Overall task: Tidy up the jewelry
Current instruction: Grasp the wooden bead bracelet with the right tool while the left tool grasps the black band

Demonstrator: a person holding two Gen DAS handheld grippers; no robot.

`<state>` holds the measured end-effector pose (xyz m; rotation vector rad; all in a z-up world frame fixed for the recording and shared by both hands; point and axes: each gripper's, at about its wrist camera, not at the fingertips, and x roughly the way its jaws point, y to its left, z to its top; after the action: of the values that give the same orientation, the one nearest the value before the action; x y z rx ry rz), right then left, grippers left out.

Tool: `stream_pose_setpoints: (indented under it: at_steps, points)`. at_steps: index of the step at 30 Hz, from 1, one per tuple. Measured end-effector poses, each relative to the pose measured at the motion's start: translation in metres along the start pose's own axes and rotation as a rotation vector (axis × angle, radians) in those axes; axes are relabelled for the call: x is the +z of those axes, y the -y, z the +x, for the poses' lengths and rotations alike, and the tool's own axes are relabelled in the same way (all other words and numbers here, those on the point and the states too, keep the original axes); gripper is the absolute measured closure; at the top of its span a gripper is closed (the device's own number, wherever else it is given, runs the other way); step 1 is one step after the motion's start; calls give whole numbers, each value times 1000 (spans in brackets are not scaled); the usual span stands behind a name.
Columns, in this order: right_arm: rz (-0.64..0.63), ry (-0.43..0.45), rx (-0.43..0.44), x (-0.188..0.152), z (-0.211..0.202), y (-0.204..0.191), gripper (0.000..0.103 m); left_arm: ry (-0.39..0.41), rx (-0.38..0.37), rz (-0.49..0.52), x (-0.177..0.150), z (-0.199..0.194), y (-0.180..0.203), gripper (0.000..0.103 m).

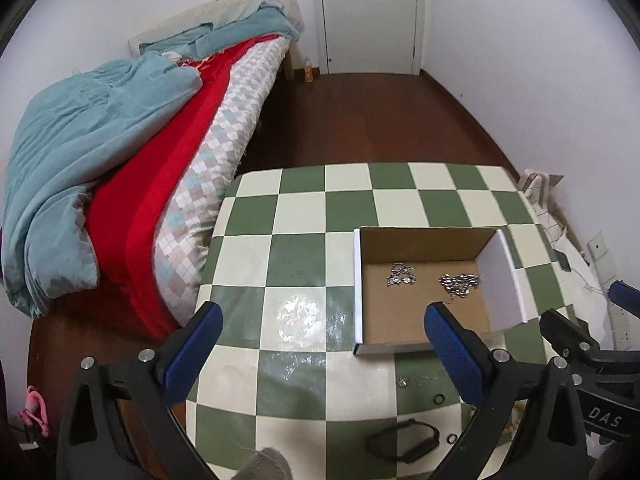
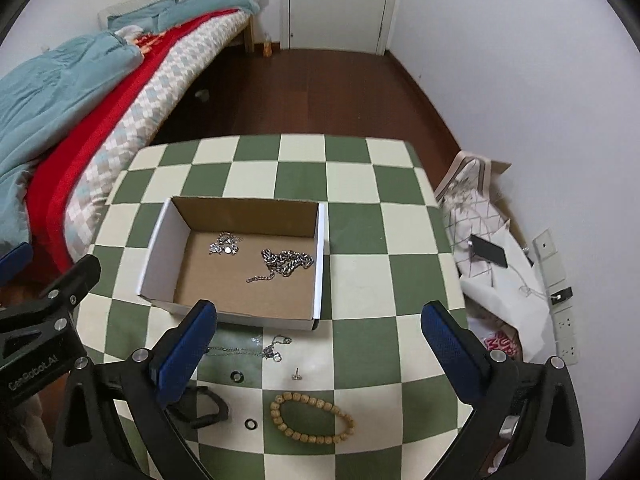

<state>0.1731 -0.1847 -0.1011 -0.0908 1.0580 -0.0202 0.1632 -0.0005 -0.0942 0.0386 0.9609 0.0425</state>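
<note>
- Nearest you on the checked tabletop [image 2: 352, 248], by its near edge, lie a wooden bead bracelet [image 2: 312, 418], a black band [image 2: 200, 408], two small black rings [image 2: 239, 376], a stud [image 2: 297, 375] and a thin chain [image 2: 256, 348].
- Beyond them stands an open cardboard box [image 2: 240, 280] holding two silver chains [image 2: 286, 262].
- Your right gripper [image 2: 318, 320] and left gripper [image 1: 322, 330] hover above the near edge, both spread wide and empty.
- A bed [image 2: 80, 100] lies past the left edge.

The green-and-cream checkered table [image 2: 356, 236] is sitting under my grippers, carrying the open cardboard box [image 2: 182, 216] ahead of my right one; nearer me are lying a thin chain [image 2: 256, 348], a stud [image 2: 297, 375], two black rings (tiny) [image 2: 238, 376], a wooden bead bracelet [image 2: 312, 420] and a black band [image 2: 200, 408].
</note>
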Motion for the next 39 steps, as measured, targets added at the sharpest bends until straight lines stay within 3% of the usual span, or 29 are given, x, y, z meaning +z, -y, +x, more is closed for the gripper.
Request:
stream_pose_setpoints:
  at_steps: [12, 19, 24, 26, 28, 31, 35, 39]
  points:
    - [18, 140, 7, -22, -74, 3, 0, 129, -10, -1, -13, -72, -5, 0]
    - [57, 136, 40, -44, -84, 12, 0, 142, 27, -2, -31, -84, -8, 0]
    - [109, 19, 59, -82, -42, 29, 1, 56, 95, 9, -66, -56, -9, 0]
    - [153, -49, 76, -102, -13, 41, 11, 2, 123, 15, -85, -36, -9, 0]
    - [187, -109, 77, -117, 13, 51, 32, -51, 136, 17, -98, -17, -8, 0]
    - [244, -178, 87, -141, 49, 65, 33, -103, 139, 25, -110, 7, -3, 0]
    - [274, -209, 85, -156, 74, 73, 34, -166, 116, 58, -115, 39, 10, 1]
    - [272, -230, 92, -162, 90, 73, 44, -245, 77, 125, -119, 70, 28, 6]
